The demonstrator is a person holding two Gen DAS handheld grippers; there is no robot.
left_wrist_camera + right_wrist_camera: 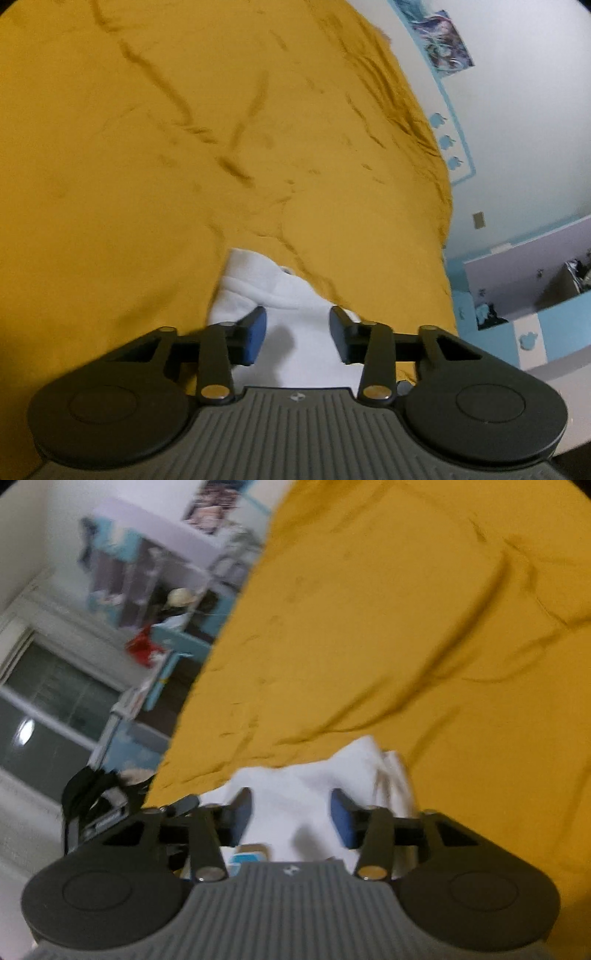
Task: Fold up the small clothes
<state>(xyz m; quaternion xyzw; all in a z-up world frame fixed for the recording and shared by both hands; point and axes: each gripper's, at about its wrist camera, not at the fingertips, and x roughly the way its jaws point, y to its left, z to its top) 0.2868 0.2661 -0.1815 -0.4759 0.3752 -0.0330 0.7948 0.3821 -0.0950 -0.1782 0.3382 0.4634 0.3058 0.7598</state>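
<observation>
**Both claws spread over a white garment on a mustard bedspread**

The left claw [297, 334] hangs just above a small white cotton garment [273, 295], its two blue-padded fingers [255, 338] spread wide with white cloth showing in the gap between them — nothing is pinched. The garment lies rumpled on a wrinkled mustard-yellow bedspread [147, 166], near the bed's close edge and directly under the claw; a soft fold runs across it just ahead of the fingertips, and a corner of cloth pokes out toward the far side. Whether the pads touch the fabric cannot be told from this view.

The right claw [291, 818] is likewise released, its blue pads [341, 821] held apart over the same white garment [314, 782], which bunches up into a peak ahead of the right-hand finger. The picture is blurred, so the layers of the cloth are hard to separate. Beneath the left-hand finger a small light-blue item shows, too smeared to name.

Beyond the bedspread [406, 627] in the right wrist view — a cluttered shelf unit in white and turquoise [155, 579] and a dark window [48, 701]. In the left wrist view a white wall [517, 129] carries a colourful poster [441, 38] and small blue stickers.
</observation>
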